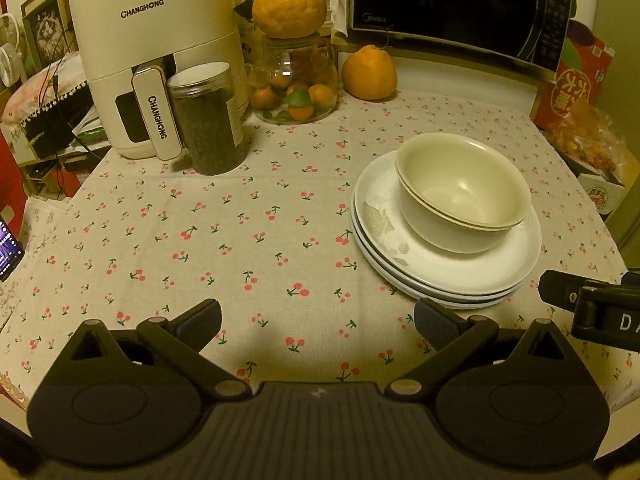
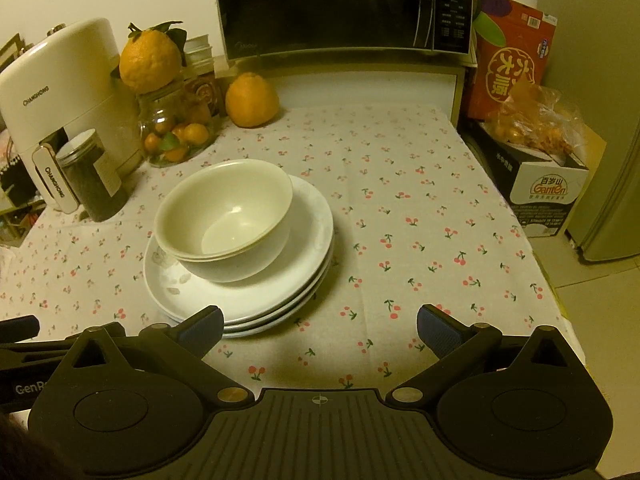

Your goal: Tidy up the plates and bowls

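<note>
Down at the near edge, the left tool hangs over bare cherry-print cloth with its two fingers spread wide and nothing between them. Over in the right wrist view, the right tool is just as wide apart and empty, its left pad sitting in front of the near rim of the plates; contact cannot be judged from here. A dark part of the right tool pokes into the left view at the right edge, showing the letter "D".

Now the stack: three white plates piled flat on the tabletop, the top one carrying a faint grey floral print on its left side. On them sit the bowls, two cream ones nested, mouths up, tipped a little rather than level and set toward the left-rear part of the plates as the right tool sees it. Being round, the pile has no long axis.

Writing to read: "CHANGHONG" on the body and again down the handle of the cream air fryer, "Midea" on the black microwave, "Ganten" on the carton at the right. A dark-filled jar stands just beside the fryer, a glass jar of small oranges behind it with a large citrus on top.
</note>
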### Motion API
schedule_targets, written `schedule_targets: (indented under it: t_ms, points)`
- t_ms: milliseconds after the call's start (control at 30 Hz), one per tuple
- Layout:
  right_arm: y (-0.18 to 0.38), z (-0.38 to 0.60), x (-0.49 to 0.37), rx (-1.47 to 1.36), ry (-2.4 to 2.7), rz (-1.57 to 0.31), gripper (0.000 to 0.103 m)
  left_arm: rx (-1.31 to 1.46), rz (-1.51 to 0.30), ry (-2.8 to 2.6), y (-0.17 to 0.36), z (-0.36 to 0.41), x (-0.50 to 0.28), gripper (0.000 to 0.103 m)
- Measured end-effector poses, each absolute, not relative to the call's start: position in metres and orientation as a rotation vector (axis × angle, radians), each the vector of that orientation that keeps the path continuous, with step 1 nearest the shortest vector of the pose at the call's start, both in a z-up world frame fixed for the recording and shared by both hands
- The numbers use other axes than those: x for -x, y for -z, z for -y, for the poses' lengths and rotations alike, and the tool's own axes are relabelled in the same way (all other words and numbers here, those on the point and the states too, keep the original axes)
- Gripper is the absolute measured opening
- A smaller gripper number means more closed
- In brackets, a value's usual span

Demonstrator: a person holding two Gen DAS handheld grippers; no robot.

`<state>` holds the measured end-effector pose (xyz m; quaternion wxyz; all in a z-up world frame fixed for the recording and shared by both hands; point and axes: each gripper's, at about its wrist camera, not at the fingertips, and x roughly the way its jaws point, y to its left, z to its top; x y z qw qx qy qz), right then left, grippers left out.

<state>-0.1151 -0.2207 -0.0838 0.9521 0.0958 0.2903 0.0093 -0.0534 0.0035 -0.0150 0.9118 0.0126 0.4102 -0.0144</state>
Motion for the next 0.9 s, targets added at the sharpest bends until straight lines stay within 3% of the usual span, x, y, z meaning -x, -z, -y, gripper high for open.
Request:
schedule_targets:
  t_ms: [900]
  points:
    - [0.0858,0.2195,0.1151,-0.189,-0.020,-0.593,0.103,-0.022,-0.860,0.040,0.0158,-0.0026,0.0526,0.103]
